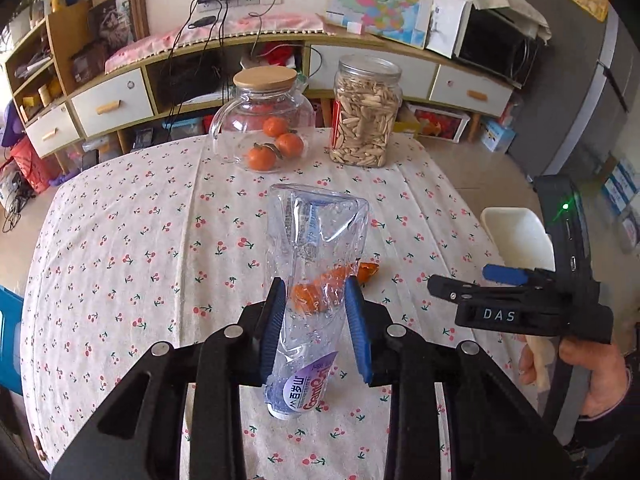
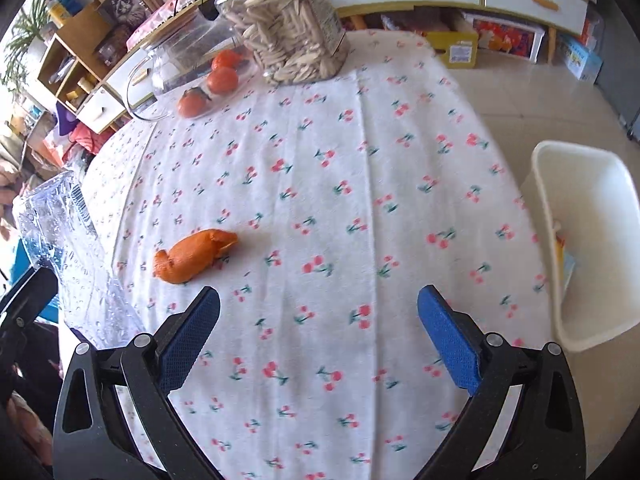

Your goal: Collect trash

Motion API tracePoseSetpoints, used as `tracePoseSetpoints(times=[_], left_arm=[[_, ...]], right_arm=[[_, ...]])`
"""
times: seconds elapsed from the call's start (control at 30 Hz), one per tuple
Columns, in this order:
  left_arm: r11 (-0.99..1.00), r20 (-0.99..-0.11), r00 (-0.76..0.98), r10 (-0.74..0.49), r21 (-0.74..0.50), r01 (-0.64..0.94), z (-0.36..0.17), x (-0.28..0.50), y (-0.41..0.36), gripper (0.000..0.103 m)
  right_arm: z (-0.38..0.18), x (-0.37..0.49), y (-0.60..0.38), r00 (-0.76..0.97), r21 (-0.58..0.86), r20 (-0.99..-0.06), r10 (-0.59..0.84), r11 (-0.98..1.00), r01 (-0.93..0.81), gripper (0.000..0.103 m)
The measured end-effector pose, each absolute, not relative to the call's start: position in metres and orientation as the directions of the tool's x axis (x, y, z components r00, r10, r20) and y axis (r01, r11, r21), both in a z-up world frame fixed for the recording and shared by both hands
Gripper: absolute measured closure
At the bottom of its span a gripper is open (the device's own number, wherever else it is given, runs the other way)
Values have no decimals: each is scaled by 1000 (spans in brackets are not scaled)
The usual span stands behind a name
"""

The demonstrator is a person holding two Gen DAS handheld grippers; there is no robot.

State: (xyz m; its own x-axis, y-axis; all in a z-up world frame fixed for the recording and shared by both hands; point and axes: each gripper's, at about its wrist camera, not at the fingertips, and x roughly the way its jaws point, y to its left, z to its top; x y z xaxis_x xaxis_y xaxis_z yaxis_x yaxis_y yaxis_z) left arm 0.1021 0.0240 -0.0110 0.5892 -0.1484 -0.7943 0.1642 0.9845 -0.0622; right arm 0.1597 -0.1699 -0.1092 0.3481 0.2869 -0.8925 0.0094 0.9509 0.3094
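Note:
My left gripper point(image 1: 316, 300) is shut on a crushed clear plastic bottle point(image 1: 316, 248) with a purple label, held above the table; the bottle also shows at the left edge of the right wrist view point(image 2: 60, 240). An orange peel point(image 2: 192, 256) lies on the cherry-print tablecloth point(image 2: 360, 200), partly seen through the bottle in the left wrist view point(image 1: 368, 271). My right gripper point(image 2: 318, 312) is open and empty over the table, to the right of the peel; it also shows in the left wrist view point(image 1: 460, 284). A white bin point(image 2: 588, 240) stands off the table's right edge.
A glass pitcher with a wooden lid point(image 1: 264, 120) holding oranges and a glass jar of seeds point(image 1: 366, 112) stand at the table's far side. A cabinet with drawers point(image 1: 112, 100) lines the wall. The white bin shows in the left wrist view point(image 1: 516, 236).

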Motion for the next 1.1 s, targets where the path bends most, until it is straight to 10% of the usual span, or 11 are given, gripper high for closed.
tracePoseSetpoints(times=[0.47,0.6,1.1], left_arm=[[985,-733,658,-170,-149,89,16,88,93,73],[976,-734,651,-195,-212,54,13,91,109,74],[969,-693,690,-211,-241,54,16,82,98,74]], right_arm=[[-123,193,-70,333,231,-931,152,949,215,23],[-118,197,-71,352,258,-920,171,941,219,81],[-31,137,-142,535,299,-820,202,949,99,95]])
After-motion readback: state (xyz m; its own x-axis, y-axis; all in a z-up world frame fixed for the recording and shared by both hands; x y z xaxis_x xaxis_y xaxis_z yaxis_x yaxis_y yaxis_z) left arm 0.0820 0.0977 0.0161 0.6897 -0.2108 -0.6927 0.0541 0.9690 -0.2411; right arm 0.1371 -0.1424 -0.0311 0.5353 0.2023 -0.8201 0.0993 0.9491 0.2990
